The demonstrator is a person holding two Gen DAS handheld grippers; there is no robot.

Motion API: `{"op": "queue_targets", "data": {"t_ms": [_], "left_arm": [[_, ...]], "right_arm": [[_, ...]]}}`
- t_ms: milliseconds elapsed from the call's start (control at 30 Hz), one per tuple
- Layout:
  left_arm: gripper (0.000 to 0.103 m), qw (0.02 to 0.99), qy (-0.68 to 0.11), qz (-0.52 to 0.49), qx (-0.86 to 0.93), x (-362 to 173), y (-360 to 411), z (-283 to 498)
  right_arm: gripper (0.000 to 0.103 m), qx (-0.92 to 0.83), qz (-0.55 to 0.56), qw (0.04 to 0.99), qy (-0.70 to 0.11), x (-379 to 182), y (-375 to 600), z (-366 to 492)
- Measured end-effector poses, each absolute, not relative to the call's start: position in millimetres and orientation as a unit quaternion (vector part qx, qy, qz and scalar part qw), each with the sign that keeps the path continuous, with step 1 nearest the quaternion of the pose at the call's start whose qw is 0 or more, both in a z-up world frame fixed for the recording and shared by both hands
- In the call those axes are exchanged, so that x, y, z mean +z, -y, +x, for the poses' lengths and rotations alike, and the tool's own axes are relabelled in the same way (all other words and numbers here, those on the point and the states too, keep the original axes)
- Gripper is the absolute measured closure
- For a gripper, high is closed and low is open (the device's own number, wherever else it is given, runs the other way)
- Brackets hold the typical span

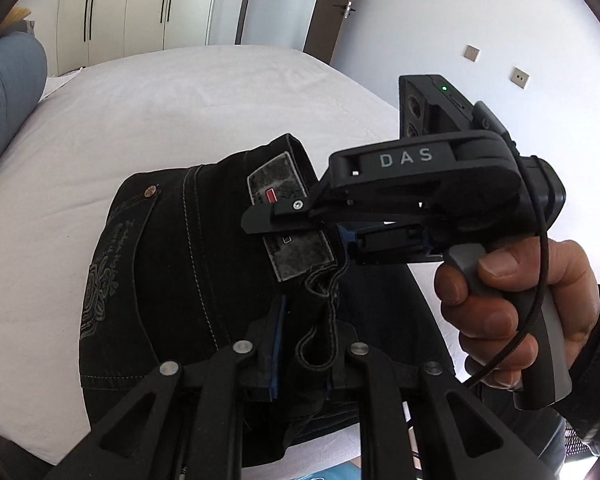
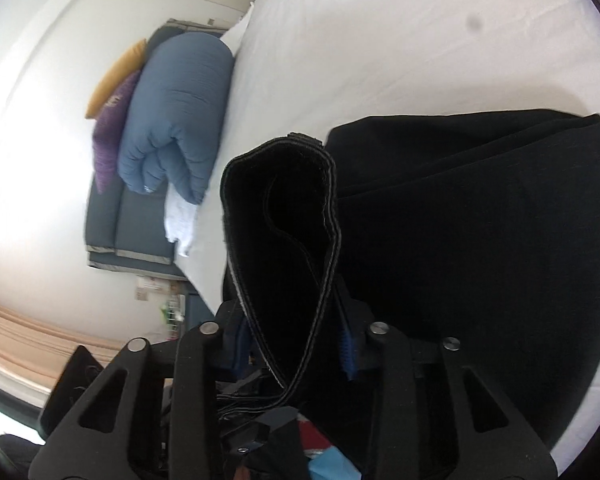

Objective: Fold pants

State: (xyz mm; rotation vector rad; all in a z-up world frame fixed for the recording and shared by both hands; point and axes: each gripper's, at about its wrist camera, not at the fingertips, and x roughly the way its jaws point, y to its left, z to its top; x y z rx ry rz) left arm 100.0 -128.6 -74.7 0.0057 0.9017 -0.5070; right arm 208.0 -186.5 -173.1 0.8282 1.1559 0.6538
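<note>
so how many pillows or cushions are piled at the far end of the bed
3 in the right wrist view: a blue cushion beside the white bed, a purple one behind it, and a mustard-yellow one behind that. More may be hidden.

The pants (image 1: 172, 264) lie on the bed (image 1: 180, 100), their waistband end raised between the two tools. The left tool (image 1: 300, 344) grips the waistband by a belt loop, and the right tool (image 1: 296, 220) comes in from the right, just beyond it, at the waistband patch (image 1: 288, 256). A rolled duvet (image 2: 180, 112) and cushions (image 2: 112, 120) lie at the bed's far end, and wardrobe doors (image 1: 132, 4) stand behind the bed.
</note>
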Motion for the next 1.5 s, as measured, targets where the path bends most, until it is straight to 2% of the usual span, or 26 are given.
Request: {"op": "queue_targets", "data": {"t_ms": [67,167,633,900,967,1067,1133,1233,1400,1500], "left_arm": [[0.088,0.867,-0.431,0.009,-0.250,-73.4,134.1,99.6],[0.088,0.866,-0.426,0.025,-0.262,-69.6,138.4,91.7],[0.088,0.846,-0.422,0.098,-0.310,-80.5,203.4,87.6],[0.084,0.834,-0.431,0.128,-0.319,-108.1,221.9,88.2],[0.080,0.833,-0.432,0.126,-0.323,-112.0,224.4,88.0],[0.063,0.827,-0.435,0.106,-0.340,-112.3,219.9,90.4],[0.047,0.820,-0.438,0.071,-0.363,-103.9,206.7,89.8],[0.033,0.830,-0.419,0.045,-0.365,-87.0,181.1,80.4],[0.030,0.847,-0.416,-0.007,-0.332,-68.3,118.7,86.2],[0.031,0.856,-0.412,-0.028,-0.310,-64.4,92.5,90.6]], "right_arm": [[0.084,0.287,0.341,0.727,-0.522,-170.4,185.5,204.7],[0.088,0.279,0.324,0.742,-0.517,-165.4,193.8,200.1],[0.089,0.245,0.345,0.762,-0.490,-180.0,273.5,180.9],[0.089,0.226,0.369,0.753,-0.496,-224.5,296.4,174.3],[0.089,0.227,0.379,0.752,-0.490,-230.8,299.7,172.8],[0.088,0.231,0.396,0.743,-0.487,-240.8,309.9,170.2],[0.087,0.229,0.409,0.734,-0.492,-243.6,314.5,171.0],[0.081,0.214,0.409,0.737,-0.493,-239.6,324.0,164.4],[0.078,0.155,0.430,0.750,-0.479,-221.4,346.9,149.1],[0.077,0.185,0.435,0.757,-0.451,-192.8,340.2,146.9]]}}
